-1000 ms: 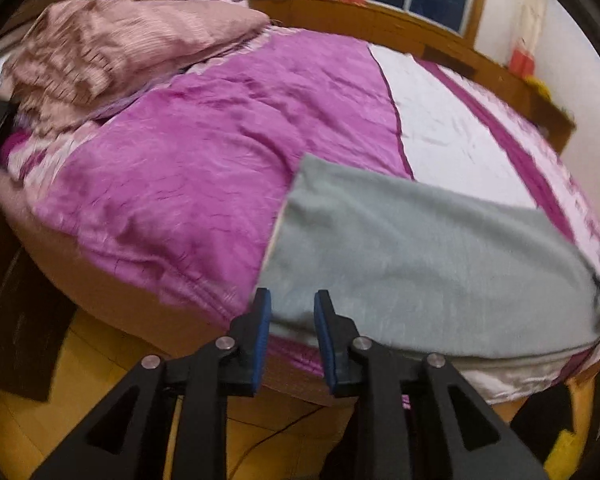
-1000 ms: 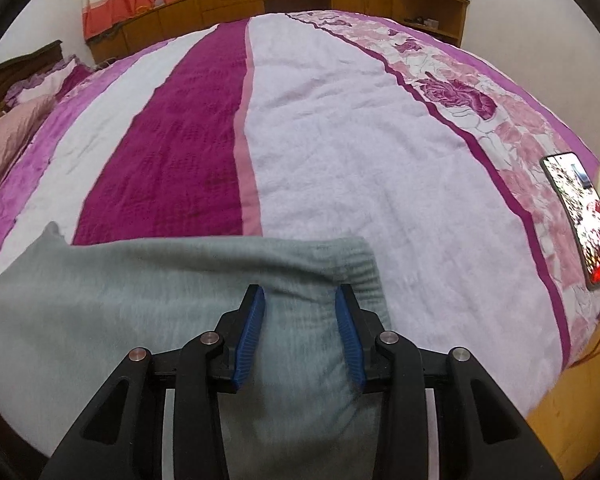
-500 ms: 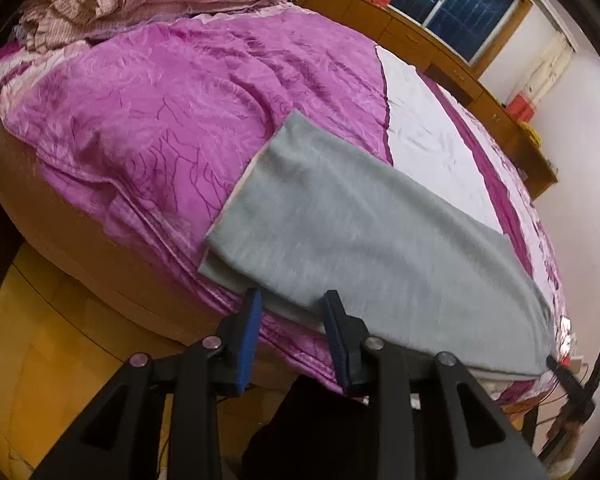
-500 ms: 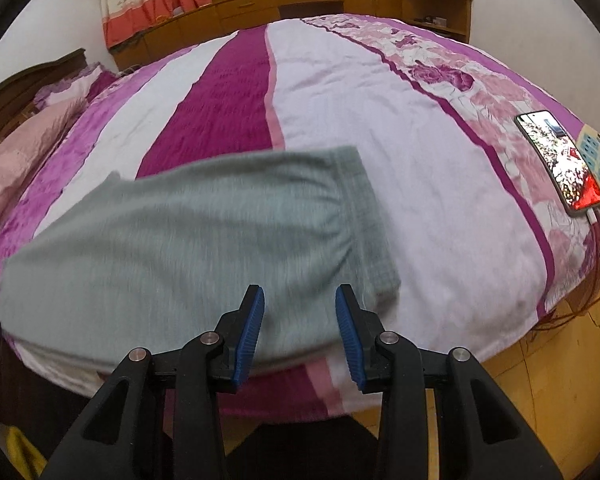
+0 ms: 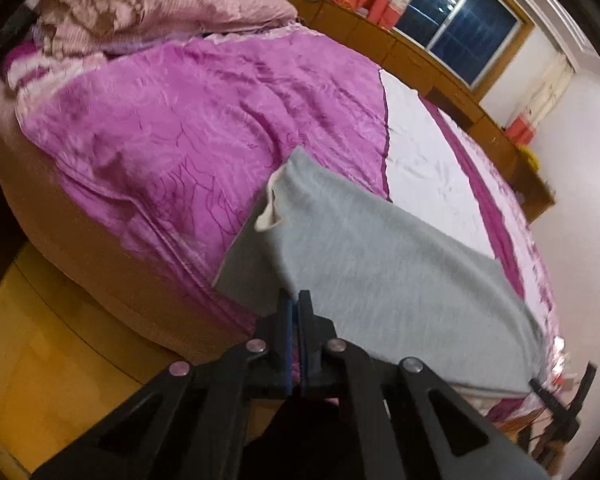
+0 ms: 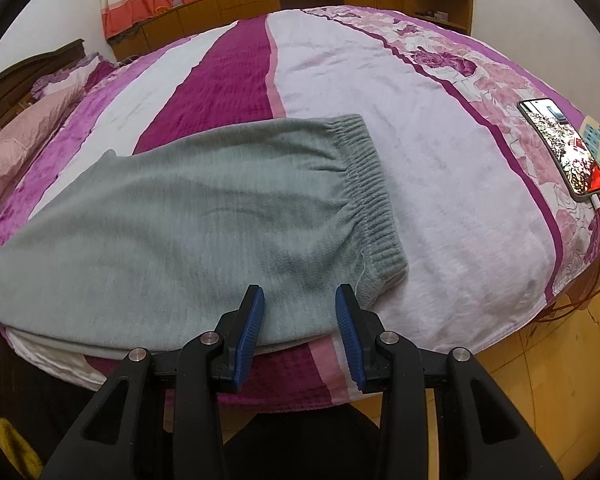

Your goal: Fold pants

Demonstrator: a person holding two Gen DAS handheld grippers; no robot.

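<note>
Grey pants lie folded lengthwise along the bed's near edge, with the elastic waistband at the right. In the left wrist view the pants stretch away to the right. My left gripper is shut on the near edge of the leg end and lifts it, so the pale lining shows at the hem. My right gripper is open, with its fingertips just above the near edge of the pants beside the waistband, holding nothing.
The bed has a purple blanket and a white and magenta striped sheet. A lit phone on a cable lies at the right edge. Pink pillows sit at the head. Wooden floor lies below.
My left gripper has closed on the leg end's near edge and raised it. My right gripper has stayed open and pulled back, so the whole waistband now shows.
</note>
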